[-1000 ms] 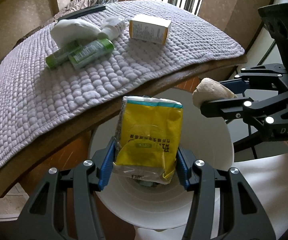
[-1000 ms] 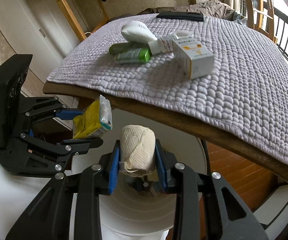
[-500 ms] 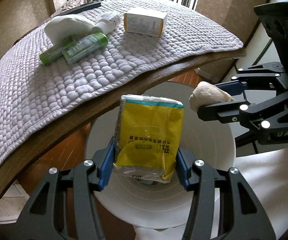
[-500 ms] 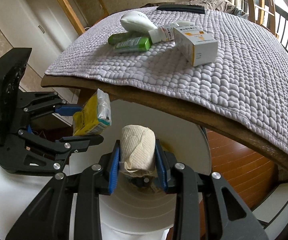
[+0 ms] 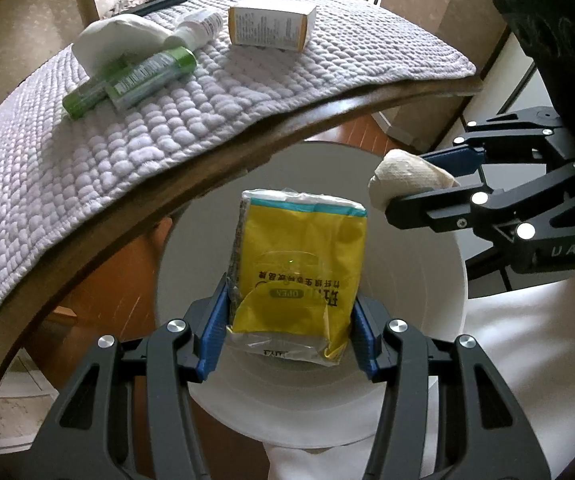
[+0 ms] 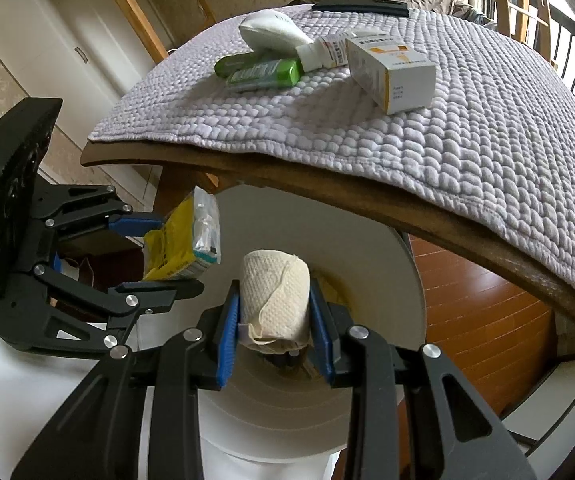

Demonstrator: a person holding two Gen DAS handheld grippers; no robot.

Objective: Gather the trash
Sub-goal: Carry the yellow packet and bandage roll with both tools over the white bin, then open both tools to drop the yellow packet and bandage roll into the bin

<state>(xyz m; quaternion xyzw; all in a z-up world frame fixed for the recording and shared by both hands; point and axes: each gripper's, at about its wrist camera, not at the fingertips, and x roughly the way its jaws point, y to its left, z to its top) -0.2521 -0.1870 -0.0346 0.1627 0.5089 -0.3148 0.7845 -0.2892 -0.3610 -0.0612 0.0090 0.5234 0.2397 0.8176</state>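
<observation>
Table (image 5: 247, 148) with quilt (image 5: 167, 120) above; white bin (image 5: 427, 280) below its edge. Left gripper (image 5: 289, 320) pinches yellow packet (image 5: 303, 272), long axis upright, directly over bin mouth. Right gripper (image 6: 275, 320) pinches paper wad (image 6: 273, 300), also over the mouth, nearer the rim. Bin contents dark, probably earlier trash. Both loads lie straight above bin: the drop needs only the jaws parted.

floor (image 6: 483, 280): reddish wood | table (image 5: 327, 110): wooden | walls (image 5: 19, 28): beige

open bin (image 5: 439, 364) below, table edge (image 5: 223, 160) probably close above
</observation>
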